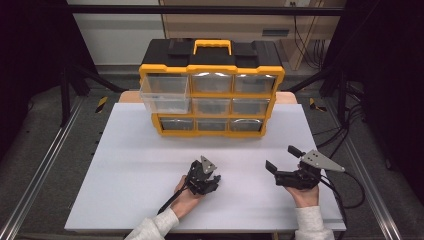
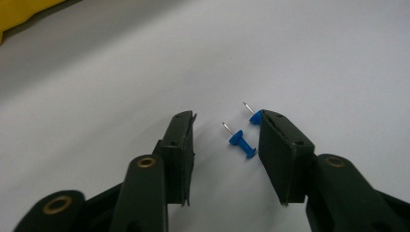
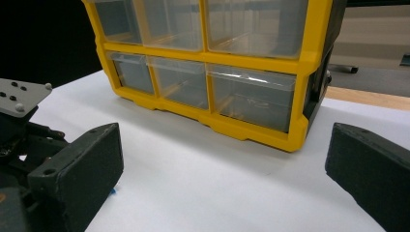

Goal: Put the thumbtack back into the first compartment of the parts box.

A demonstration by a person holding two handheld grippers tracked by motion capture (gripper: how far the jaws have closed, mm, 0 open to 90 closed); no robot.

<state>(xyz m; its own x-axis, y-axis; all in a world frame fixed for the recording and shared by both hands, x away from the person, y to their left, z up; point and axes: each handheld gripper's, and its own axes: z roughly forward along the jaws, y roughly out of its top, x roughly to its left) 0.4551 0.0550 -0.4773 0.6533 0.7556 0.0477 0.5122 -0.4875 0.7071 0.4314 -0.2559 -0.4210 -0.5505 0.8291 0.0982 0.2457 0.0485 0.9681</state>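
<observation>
two blue push pins are seen on the white table (image 1: 130, 165) in the left gripper view: one blue push pin (image 2: 241, 140) lies on its side in the gap between the jaws of the left gripper (image 2: 227, 145), nearer the right-hand jaw and touched by neither pad, while a second blue push pin (image 2: 254, 116) is partly hidden behind the tip of that right-hand jaw. the jaws of the left gripper are parted around the first pin, with nothing pressed between them. in the high view the left gripper (image 1: 214, 181) is held low over the near middle of the table by the left hand (image 1: 186, 196). the right gripper (image 1: 281, 159) is held well apart from it, nearer the right edge, by the right hand (image 1: 305, 196); its jaws are spread wide and nothing is gripped. a yellow and black drawer cabinet (image 1: 212, 90) is set at the far side of the table, and its top left clear drawer (image 1: 164, 94) is pulled out past the frame.
</observation>
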